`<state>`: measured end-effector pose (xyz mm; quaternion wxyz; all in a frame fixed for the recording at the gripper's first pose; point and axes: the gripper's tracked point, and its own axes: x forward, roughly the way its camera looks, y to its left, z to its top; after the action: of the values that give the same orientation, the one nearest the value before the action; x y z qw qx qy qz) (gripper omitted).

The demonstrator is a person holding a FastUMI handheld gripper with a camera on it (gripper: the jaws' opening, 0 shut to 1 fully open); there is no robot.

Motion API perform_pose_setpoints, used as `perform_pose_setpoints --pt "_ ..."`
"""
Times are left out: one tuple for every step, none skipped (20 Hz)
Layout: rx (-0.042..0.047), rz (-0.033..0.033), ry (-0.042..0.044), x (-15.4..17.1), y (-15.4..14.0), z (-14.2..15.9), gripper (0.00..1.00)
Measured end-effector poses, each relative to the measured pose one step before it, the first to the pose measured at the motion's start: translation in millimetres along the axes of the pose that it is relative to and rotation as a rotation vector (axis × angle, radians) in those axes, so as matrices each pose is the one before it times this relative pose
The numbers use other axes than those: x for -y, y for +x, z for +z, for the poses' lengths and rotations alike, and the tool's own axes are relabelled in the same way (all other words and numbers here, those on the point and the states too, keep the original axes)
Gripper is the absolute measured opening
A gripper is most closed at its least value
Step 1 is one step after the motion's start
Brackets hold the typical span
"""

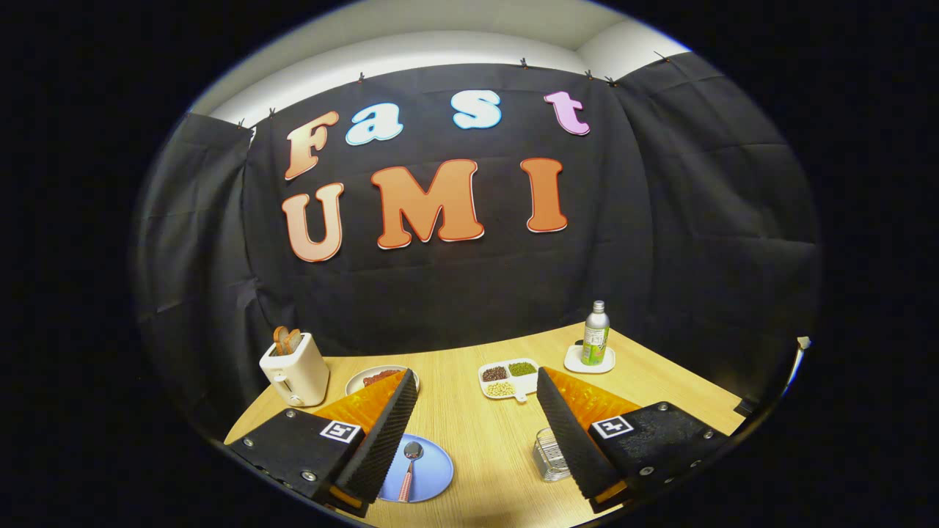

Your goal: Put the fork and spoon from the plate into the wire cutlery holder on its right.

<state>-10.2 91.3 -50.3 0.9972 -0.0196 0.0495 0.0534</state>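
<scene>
Gripper [477,381] fingers spread wide, grasping nothing; one spoon [409,460] lies on one blue plate [434,475] beside the left finger, one wire holder [552,455] partly behind the right. Beyond: one three-part dish [509,379], one toaster [295,369], one bowl [367,378], one bottle [596,334] on one coaster [589,360]. Fork not discernible.

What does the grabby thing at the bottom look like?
The gripper has two long wedge-shaped fingers with ribbed inner pads. Each finger sits on a dark, flat block with small silver screws, and each block carries a little square black-and-white marker. No cables or sleeves are visible.
</scene>
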Motion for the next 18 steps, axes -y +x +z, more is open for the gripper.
perform_pose_setpoints --pt "-0.00844 0.0017 -0.00491 -5.55 0.92 -5.25 0.98" --pt "-0.00739 0.00672 -0.00803 -6.86 1.27 -5.87 0.99" --pt "-0.01423 0.00856 -0.01706 -8.11 2.43 -8.7 0.98" --pt "-0.01115 0.01307 -0.02279 -8.45 2.88 -9.41 0.99" --pt "-0.0146 0.01403 -0.02268 -8.46 1.7 -11.46 0.98" --pt "-0.01697 0.01859 -0.01621 -9.31 2.63 -13.79 0.98" --pt "-0.0245 0.0204 -0.0079 -10.09 2.85 -13.98 0.98" --pt "-0.02714 0.02078 -0.00207 -8.94 4.32 -17.07 0.98" --pt "-0.03317 0.01545 -0.00147 -7.73 4.34 -16.18 0.98" --pt "-0.0254 0.01135 -0.00255 -6.36 4.71 -15.62 0.98" --pt "-0.02128 0.00717 -0.00161 -4.49 3.87 -12.28 0.99" --pt "-0.02273 0.00461 -0.00314 -3.82 3.9 -10.92 0.99" --pt "-0.02124 0.00305 -0.00574 -3.32 4.68 -15.42 0.99" --pt "-0.01559 0.00342 -0.00707 -3.16 3.81 -9.6 0.99" --pt "-0.01166 -0.00456 -0.00856 -1.64 3.98 -7.59 0.98" --pt "-0.0122 0.0004 -0.00908 -1.64 5.29 -6.97 0.98" --pt "-0.01308 0.00117 -0.00861 -1.92 4.4 -6.93 0.96" --pt "-0.0192 0.00506 -0.00953 -3.13 4.47 -8.27 0.95"
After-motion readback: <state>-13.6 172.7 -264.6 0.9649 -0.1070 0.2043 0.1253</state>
